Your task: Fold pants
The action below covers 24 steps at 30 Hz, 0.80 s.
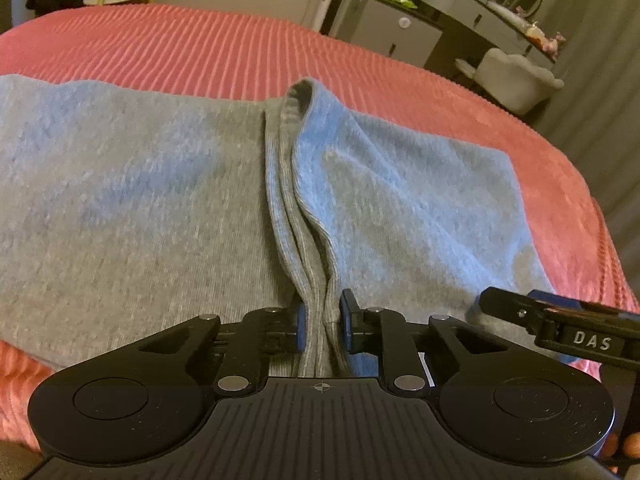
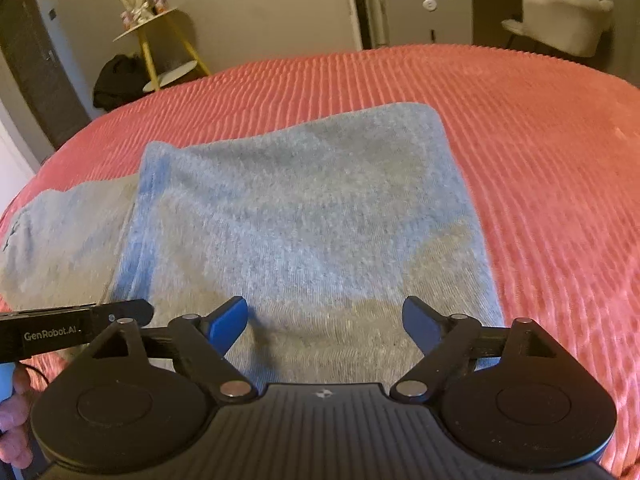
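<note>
Grey pants (image 1: 132, 184) lie on the red ribbed bedspread (image 1: 180, 40), partly folded over themselves. In the left wrist view my left gripper (image 1: 322, 324) is shut on the ribbed edge of the pants (image 1: 316, 328), which runs up between the pads as a raised fold. The right gripper's finger (image 1: 516, 304) shows at the right edge. In the right wrist view my right gripper (image 2: 326, 320) is open and empty, its blue pads (image 2: 228, 320) just above the folded part of the pants (image 2: 304, 208). The left gripper (image 2: 80, 328) shows at the left.
The bedspread (image 2: 540, 160) extends to the right and far side. Beyond the bed stand a grey dresser (image 1: 400, 28), a white chair (image 1: 516, 76), a yellow-legged side table (image 2: 160, 40) and a dark bag (image 2: 120, 80) on the floor.
</note>
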Each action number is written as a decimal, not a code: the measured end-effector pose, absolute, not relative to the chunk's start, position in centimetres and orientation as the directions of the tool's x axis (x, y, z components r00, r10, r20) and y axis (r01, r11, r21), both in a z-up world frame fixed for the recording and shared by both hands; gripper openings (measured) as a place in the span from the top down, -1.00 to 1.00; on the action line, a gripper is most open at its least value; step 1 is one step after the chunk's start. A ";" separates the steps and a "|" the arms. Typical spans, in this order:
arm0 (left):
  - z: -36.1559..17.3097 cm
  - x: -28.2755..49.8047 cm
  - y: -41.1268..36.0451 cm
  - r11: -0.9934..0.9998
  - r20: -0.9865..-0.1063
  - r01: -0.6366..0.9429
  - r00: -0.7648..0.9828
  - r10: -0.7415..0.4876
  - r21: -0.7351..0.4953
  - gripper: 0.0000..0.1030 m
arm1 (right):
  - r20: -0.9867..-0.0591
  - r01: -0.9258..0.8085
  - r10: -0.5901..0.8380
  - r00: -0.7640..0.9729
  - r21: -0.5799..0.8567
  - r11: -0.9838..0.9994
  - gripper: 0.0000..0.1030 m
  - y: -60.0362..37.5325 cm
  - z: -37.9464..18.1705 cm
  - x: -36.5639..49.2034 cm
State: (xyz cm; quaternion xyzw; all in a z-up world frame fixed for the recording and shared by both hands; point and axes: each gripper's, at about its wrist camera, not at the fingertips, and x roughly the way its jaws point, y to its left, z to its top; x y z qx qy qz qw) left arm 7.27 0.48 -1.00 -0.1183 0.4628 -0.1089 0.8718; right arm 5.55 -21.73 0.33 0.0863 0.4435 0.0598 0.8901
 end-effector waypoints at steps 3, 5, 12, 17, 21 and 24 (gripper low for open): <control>-0.6 7.1 1.3 0.946 -0.774 0.070 0.558 -0.299 -0.315 0.64 | -0.772 -0.005 0.164 0.614 0.205 0.979 -0.11 -21.9 0.5 4.9; -0.4 7.0 1.9 0.939 -0.769 0.061 0.557 -0.313 -0.338 0.64 | -0.776 0.009 0.176 0.605 0.228 0.974 0.23 -22.2 0.3 4.8; 0.0 6.1 2.5 0.948 -0.783 0.038 0.554 -0.284 -0.317 0.64 | -0.787 0.000 0.192 0.586 0.237 0.971 0.30 -22.0 0.0 4.7; 0.7 5.5 2.3 0.958 -0.786 0.028 0.565 -0.252 -0.287 0.62 | -0.792 -0.036 0.201 0.576 0.222 0.974 0.30 -21.8 -0.1 4.8; 0.9 5.1 2.4 0.982 -0.802 -0.033 0.582 -0.133 -0.187 0.51 | -0.758 -0.007 0.181 0.627 0.226 0.974 0.30 -22.8 0.3 4.7; 1.4 4.9 3.3 0.983 -0.771 -0.108 0.635 -0.048 -0.150 0.23 | -0.762 0.027 0.147 0.631 0.211 0.977 0.30 -23.2 0.2 5.0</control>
